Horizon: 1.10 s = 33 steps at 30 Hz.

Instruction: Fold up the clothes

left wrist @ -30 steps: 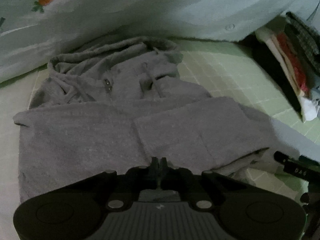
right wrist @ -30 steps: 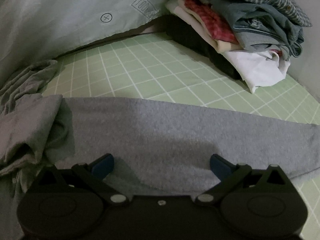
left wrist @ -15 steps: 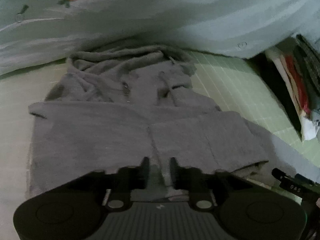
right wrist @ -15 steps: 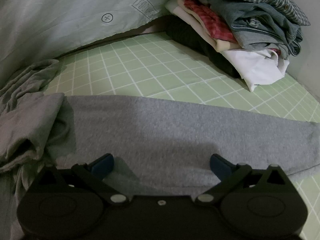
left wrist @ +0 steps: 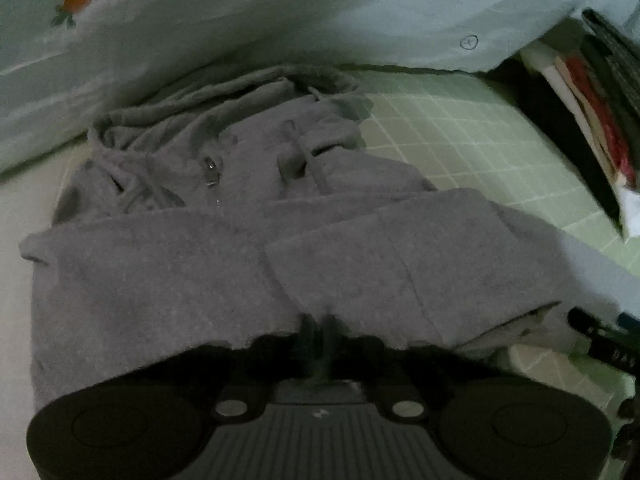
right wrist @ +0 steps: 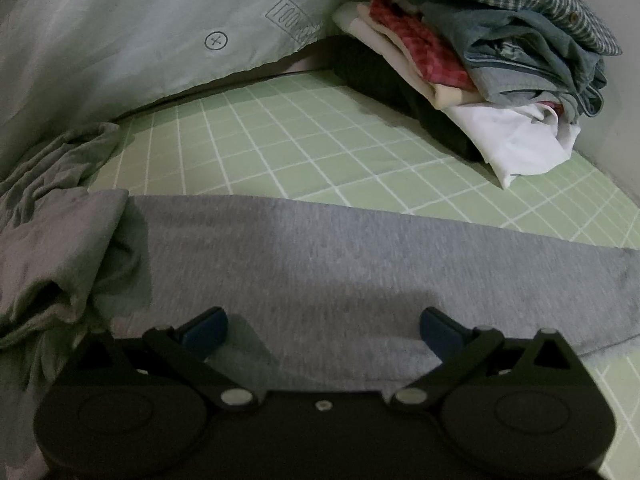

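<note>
A grey zip hoodie (left wrist: 224,264) lies flat on the green checked sheet (left wrist: 460,140), hood at the far end and one sleeve folded across its front. My left gripper (left wrist: 318,332) sits at the near hem in the middle. Its jaws are closing, fingers almost together with the hem's edge pinched between them. The hoodie's other sleeve (right wrist: 360,256) stretches out to the right across the sheet (right wrist: 320,140). My right gripper (right wrist: 324,328) hovers over this sleeve with its blue pads (right wrist: 204,328) wide apart, nothing gripped.
A stack of folded clothes (right wrist: 500,60) stands at the back right, also visible as a stack (left wrist: 592,112) in the left wrist view. A pale duvet (right wrist: 120,40) bulges along the far side behind the hood.
My left jaws were shut, opened slightly at the hem half a second ago, and have come together again. The right gripper and the sleeve have stayed put.
</note>
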Available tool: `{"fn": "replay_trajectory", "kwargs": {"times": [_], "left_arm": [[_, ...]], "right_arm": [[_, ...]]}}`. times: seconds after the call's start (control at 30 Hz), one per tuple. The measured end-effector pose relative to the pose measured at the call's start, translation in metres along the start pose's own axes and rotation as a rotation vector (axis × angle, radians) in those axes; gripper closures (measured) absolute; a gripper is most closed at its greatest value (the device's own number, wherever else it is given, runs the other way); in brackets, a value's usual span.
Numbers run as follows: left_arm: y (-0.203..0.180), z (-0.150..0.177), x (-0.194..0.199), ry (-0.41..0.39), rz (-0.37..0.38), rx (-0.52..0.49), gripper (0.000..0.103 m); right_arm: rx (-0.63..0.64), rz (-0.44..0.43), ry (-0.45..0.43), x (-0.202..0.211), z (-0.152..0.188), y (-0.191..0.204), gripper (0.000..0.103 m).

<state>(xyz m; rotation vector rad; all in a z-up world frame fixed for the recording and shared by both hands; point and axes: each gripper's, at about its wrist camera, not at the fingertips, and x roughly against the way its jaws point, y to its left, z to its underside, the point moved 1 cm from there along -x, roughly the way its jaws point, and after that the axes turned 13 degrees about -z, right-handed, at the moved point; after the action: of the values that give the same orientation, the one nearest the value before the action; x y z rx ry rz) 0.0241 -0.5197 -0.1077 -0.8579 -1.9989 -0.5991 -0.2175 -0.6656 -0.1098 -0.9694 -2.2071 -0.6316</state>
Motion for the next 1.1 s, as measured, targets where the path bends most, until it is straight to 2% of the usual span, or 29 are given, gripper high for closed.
{"fn": "replay_trajectory", "kwargs": {"times": [0.23,0.47,0.57,0.7,0.77,0.87,1.0,1.1], "left_arm": [[0.024,0.004,0.036,-0.091,-0.044,0.022,0.1],[0.088,0.013,0.067,-0.128,-0.222,0.116,0.1],[0.124,0.02,0.066,-0.079,-0.298,0.221,0.098],[0.154,0.033,0.046,0.067,-0.367,0.309,0.092],[0.159,0.037,0.048,0.084,-0.364,0.348,0.08],[0.154,0.038,0.058,0.067,-0.339,0.367,0.064],[0.132,0.041,0.079,0.02,-0.315,0.308,0.055],[0.109,0.044,0.094,-0.018,-0.288,0.26,0.052]], "right_arm": [[0.001,0.001,-0.005,0.0,0.0,-0.001,0.0],[-0.004,0.006,-0.006,0.0,0.001,0.0,0.0],[-0.007,0.009,-0.007,0.0,0.001,0.001,0.0],[-0.008,0.012,-0.014,0.0,0.001,0.001,0.0],[-0.006,0.008,-0.009,0.0,0.001,0.001,0.0],[0.005,-0.008,0.004,0.001,0.0,0.0,0.0],[0.041,-0.049,0.046,0.005,-0.003,-0.005,0.0],[0.099,-0.031,0.015,0.02,-0.005,-0.02,0.0]]}}
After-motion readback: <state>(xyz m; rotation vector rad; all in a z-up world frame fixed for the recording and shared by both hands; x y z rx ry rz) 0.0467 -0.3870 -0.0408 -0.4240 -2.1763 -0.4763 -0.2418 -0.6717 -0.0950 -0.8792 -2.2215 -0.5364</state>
